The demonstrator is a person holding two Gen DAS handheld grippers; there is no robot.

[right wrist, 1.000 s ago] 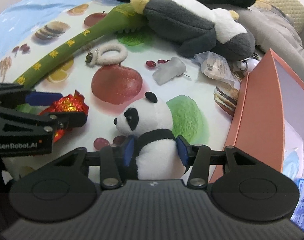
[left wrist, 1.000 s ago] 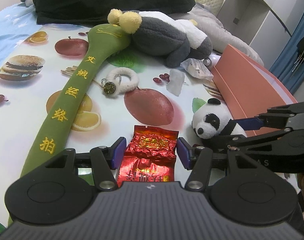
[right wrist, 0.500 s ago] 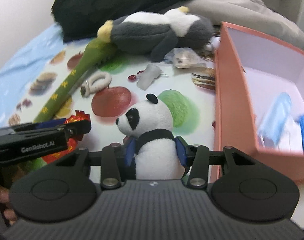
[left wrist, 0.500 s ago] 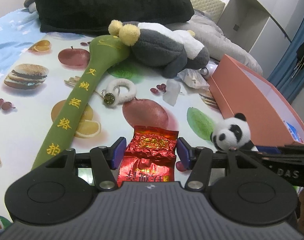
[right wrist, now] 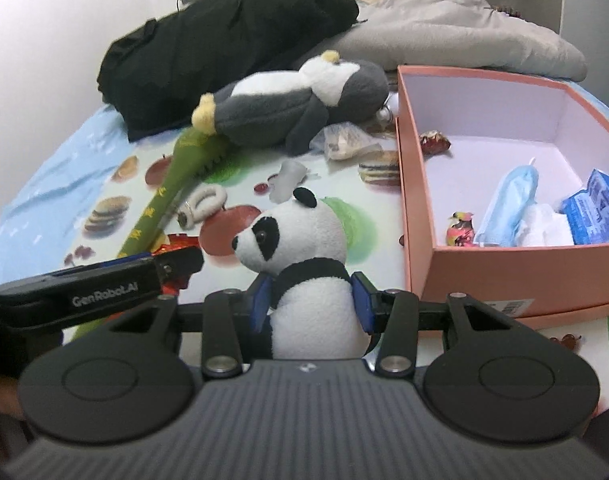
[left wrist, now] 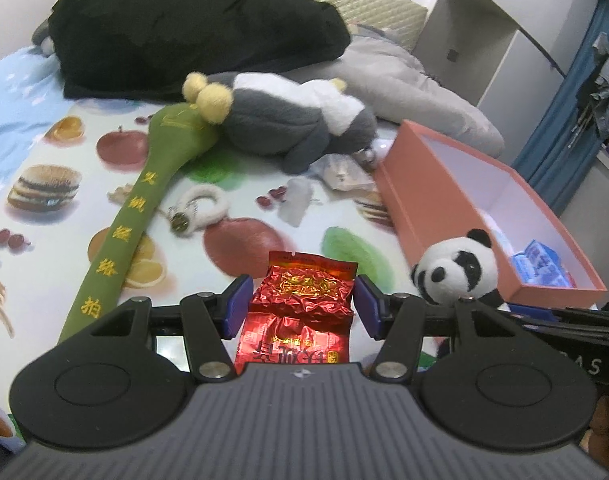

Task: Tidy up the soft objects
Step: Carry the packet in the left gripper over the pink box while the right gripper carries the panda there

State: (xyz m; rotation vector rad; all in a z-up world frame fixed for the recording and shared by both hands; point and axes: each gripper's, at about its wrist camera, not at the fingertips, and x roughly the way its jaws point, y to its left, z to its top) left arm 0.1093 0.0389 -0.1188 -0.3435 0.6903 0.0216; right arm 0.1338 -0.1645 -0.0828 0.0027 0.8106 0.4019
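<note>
My left gripper (left wrist: 300,310) is shut on a crinkled red foil packet (left wrist: 302,308), held above the fruit-printed bed sheet (left wrist: 44,248). Between the blue pads of my right gripper (right wrist: 310,306) sits a small panda plush (right wrist: 304,248), squeezed at its body and raised off the sheet. The panda plush (left wrist: 456,270) also shows at the right of the left wrist view, beside the open salmon-pink box (left wrist: 424,196). That box (right wrist: 416,208) lies just right of the panda; it holds a blue mask, blue tissue packs and small wrapped sweets.
A long green padded stick (left wrist: 144,208), a grey-and-white plush (left wrist: 296,128), a white fluffy hair tie (left wrist: 202,210), a clear plastic piece (left wrist: 296,202) and a plastic bag lie on the sheet. Black clothing (left wrist: 184,28) and a grey blanket (right wrist: 456,36) pile up behind.
Both grippers have risen with their loads. The right one rolled and swung toward the pink box, whose inside now shows. The panda sits nearer the box.
</note>
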